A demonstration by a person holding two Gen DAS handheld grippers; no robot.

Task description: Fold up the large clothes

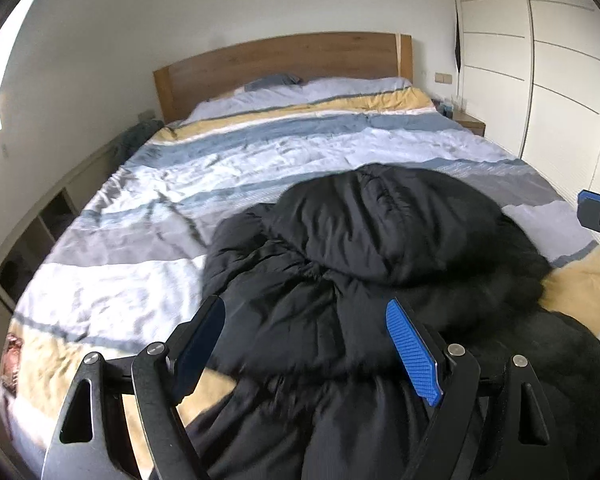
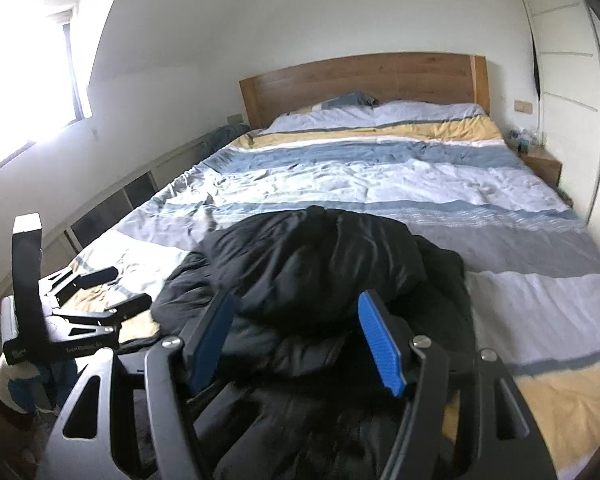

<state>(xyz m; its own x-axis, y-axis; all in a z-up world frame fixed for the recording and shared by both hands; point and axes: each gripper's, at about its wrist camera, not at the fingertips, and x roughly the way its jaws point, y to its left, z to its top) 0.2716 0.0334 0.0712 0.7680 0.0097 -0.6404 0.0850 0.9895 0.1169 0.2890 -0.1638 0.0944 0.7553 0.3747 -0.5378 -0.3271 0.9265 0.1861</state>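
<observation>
- Lying in a rumpled heap on the near half of the bed (image 1: 260, 152), the black padded coat (image 1: 380, 232) rests on a duvet striped in blue, grey, white and yellow.
- In the left wrist view the coat fills the frame from about 3 o'clock round to 6 o'clock, its puffed upper part bulging toward the middle.
- The left tool (image 1: 306, 344) hangs above the near part of the coat with its jaws spread; the blue pads (image 1: 414, 354) pinch nothing, and dark cloth shows through the gap.
- The right tool (image 2: 296, 340) also has its jaws apart, over the near edge of the coat, with no cloth nipped between them.
- In the right wrist view the left tool appears at 9 o'clock, over the yellow stripe beside the coat.
- The wooden headboard (image 2: 364, 80) stands at 12 o'clock, pillows (image 2: 420, 110) below it.
- A white wardrobe (image 1: 540, 60) runs along 2 o'clock, with a small nightstand (image 2: 544, 164) beside the bed.
- A bright window (image 2: 24, 80) sits at 10 o'clock.
</observation>
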